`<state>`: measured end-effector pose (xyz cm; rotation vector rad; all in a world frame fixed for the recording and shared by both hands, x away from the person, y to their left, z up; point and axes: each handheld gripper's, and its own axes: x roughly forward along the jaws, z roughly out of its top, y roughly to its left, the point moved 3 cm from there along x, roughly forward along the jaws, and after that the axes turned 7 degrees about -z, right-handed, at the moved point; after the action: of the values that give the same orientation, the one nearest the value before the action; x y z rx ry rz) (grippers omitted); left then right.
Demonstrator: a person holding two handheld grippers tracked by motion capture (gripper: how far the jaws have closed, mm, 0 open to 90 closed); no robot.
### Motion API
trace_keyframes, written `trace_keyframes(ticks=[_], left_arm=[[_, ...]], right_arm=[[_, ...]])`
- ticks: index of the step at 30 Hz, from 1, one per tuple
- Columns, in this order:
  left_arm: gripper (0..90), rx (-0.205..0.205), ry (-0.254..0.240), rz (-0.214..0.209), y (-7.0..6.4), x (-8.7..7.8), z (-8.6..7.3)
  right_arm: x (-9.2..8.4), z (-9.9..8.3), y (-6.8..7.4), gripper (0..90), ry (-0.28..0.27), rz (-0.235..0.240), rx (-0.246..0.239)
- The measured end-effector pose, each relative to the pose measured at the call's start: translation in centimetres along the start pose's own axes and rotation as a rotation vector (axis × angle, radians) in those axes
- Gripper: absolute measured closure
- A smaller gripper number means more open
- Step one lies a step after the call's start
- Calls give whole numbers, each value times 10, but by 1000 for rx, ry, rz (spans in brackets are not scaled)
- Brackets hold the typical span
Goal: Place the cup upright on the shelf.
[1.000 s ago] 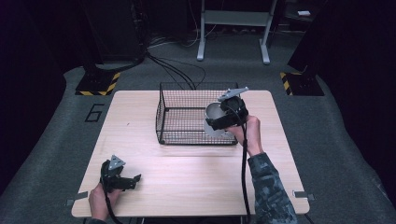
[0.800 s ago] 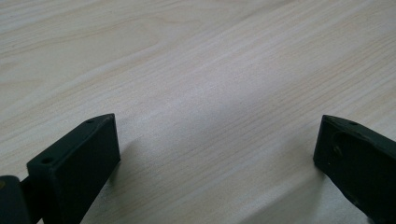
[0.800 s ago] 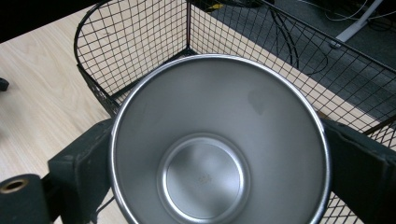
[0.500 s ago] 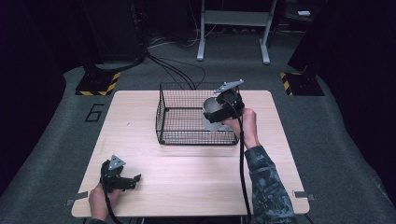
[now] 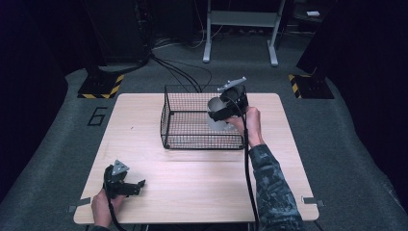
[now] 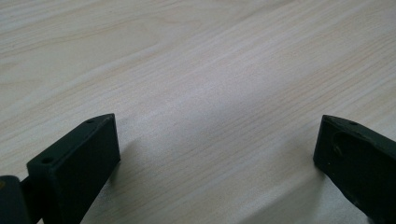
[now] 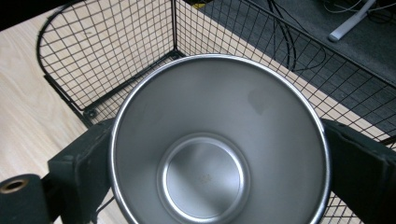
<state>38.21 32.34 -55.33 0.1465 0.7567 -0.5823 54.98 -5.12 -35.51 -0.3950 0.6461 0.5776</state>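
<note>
R claw (image 5: 222, 114) clenched on a steel cup (image 5: 216, 114), one jaw on each side of the cup wall. In the right gripper view the cup (image 7: 219, 144) sits between the two black jaws, mouth toward the camera, inside bare and shiny w/ a flat round bottom. Cup is held tilted, up off the table, over the far-right part of the wire basket (image 5: 187, 118); can't tell if it touches the mesh. Grey three-cornered plate on top of that claw pokes up toward the far side. Person's R hand (image 5: 248, 124) wraps the gripper body at the basket's right end, camo-type sleeve (image 5: 269, 187) running back to the near edge, black cable trailing along the arm.

Basket: black wire, rectangular w/ rounded corners, open top, sits far-center on the light wood table (image 5: 202, 192). In the right gripper view the basket (image 7: 93, 51) mesh walls show behind and around the cup, table seen through the floor grid.

L claw (image 5: 137, 185) released, jaws spread wide, near-left on the table, well apart from basket. L hand (image 5: 102, 207) holds it at the near edge. In the left gripper view the L claw (image 6: 217, 149) has its two jaws far apart w/ bare wood grain of the table (image 6: 196, 70) between them, held low near the surface.

Floor around is grey carpet w/ a "6" marked left of the table (image 5: 97, 115), cables beyond the far edge.
</note>
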Motion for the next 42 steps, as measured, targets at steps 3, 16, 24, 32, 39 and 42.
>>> trace_keyframes(ticks=[3, 16, 24, 32, 39, 42], left_arm=[[4, -1, 0, 0, 0, 0, 0], [4, 0, 0, 0, 0, 0, 0], [4, 1, 0, 1, 0, 0, 0], [4, 0, 0, 0, 0, 0, 0], [4, 2, 0, 2, 0, 0, 0], [4, 1, 0, 2, 0, 0, 0]], right_arm=[[5, 0, -2, 58, 15, -3, 5], [29, 3, -6, 58, 32, -6, 16], [46, 7, -3, 57, 50, 8, 30], [64, 4, -5, 57, 79, 17, 57], [73, 1, -5, 57, 94, 18, 49], [78, 0, -5, 57, 101, 21, 57]])
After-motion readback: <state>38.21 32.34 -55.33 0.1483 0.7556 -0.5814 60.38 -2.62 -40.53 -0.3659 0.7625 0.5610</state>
